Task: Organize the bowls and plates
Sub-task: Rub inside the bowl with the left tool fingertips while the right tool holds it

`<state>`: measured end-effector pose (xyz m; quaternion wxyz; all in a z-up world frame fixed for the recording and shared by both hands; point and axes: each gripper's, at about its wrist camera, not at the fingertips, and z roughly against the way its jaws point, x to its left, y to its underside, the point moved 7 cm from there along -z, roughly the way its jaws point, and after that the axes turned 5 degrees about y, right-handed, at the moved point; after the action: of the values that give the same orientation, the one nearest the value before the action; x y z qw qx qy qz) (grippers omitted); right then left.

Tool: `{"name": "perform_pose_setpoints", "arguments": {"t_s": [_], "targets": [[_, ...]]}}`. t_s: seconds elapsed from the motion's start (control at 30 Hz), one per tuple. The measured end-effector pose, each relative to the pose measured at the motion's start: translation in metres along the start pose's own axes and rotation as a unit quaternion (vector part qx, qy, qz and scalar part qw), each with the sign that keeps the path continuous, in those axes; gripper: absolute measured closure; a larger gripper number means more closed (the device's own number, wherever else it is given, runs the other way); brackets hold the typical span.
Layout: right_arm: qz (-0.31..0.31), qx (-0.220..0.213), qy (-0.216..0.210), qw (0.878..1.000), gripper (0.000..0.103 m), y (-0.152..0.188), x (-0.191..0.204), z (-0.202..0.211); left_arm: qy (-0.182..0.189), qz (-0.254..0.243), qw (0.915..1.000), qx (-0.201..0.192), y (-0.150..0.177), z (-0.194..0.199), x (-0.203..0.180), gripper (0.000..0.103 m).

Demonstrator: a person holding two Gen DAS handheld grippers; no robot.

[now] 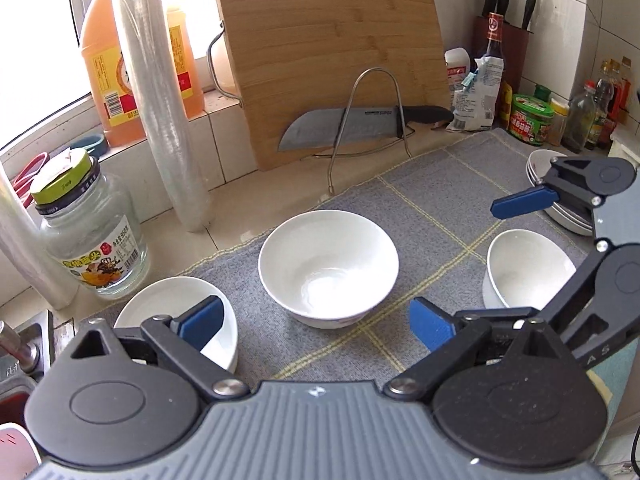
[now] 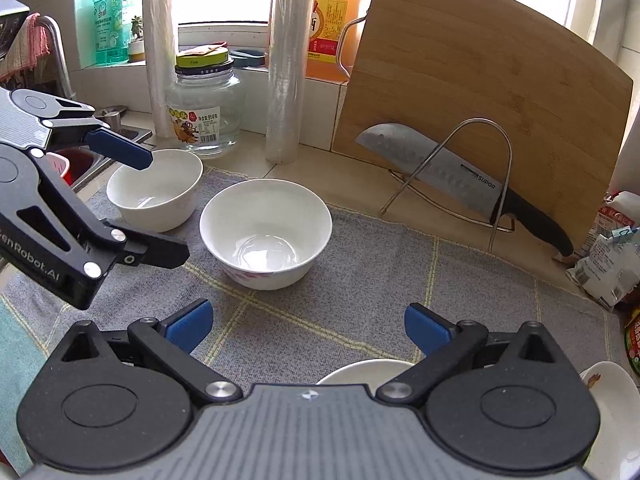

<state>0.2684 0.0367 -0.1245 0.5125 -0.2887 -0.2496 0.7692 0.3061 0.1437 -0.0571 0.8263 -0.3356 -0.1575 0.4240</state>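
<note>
The counter (image 1: 224, 236) carried a grey mat (image 1: 432, 200), a glass jar (image 1: 94, 236), two film rolls and a wire rack (image 1: 362, 120). On the mat stood three white bowls and stacked plates (image 1: 560, 208).

Both cameras sit just behind their own blue-tipped fingers and look down and forward over a grey mat (image 1: 420, 216) toward the cutting board (image 1: 332, 52) at the back wall. The left wrist view stands at the mat's left, close to the middle bowl (image 1: 328, 266), and catches the right gripper (image 1: 460, 268) at its right edge. The right wrist view looks from the right, a little farther from that bowl, and has the left gripper (image 2: 160, 208) at its left. The 2 views share the bowl, board, knife (image 2: 460, 180) and, probably, the same jar (image 2: 204, 112).
</note>
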Motion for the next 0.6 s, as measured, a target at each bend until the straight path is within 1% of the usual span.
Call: {"name": "perform_pose_setpoints", "arguments": {"t_s": [0.1, 0.17, 0.23, 0.37, 0.43, 0.6], "targets": [[0.013, -0.006, 0.009, 1.000, 0.000, -0.004, 0.005, -0.004, 0.025, 0.013, 0.9996, 0.000, -0.008, -0.007, 0.008, 0.004], [0.016, -0.002, 0.003, 1.000, 0.000, -0.004, 0.007, -0.011, 0.026, 0.018, 0.9995, 0.007, -0.012, -0.014, 0.011, 0.004], [0.014, 0.003, 0.006, 1.000, 0.000, -0.004, 0.009, -0.018, 0.027, 0.020, 0.9994, 0.012, -0.017, -0.023, 0.014, 0.004], [0.015, 0.007, -0.003, 1.000, 0.000, -0.008, 0.018, -0.027, 0.021, 0.024, 0.9992, 0.025, -0.025, -0.041, 0.020, 0.005], [0.024, 0.004, 0.008, 1.000, 0.000, -0.011, 0.021, -0.032, 0.029, 0.026, 0.9987, 0.032, -0.029, -0.050, 0.022, 0.005], [0.025, 0.005, 0.001, 1.000, 0.000, -0.019, 0.027, -0.045, 0.050, 0.030, 0.9971, 0.049, -0.035, -0.071, 0.027, 0.007]]}}
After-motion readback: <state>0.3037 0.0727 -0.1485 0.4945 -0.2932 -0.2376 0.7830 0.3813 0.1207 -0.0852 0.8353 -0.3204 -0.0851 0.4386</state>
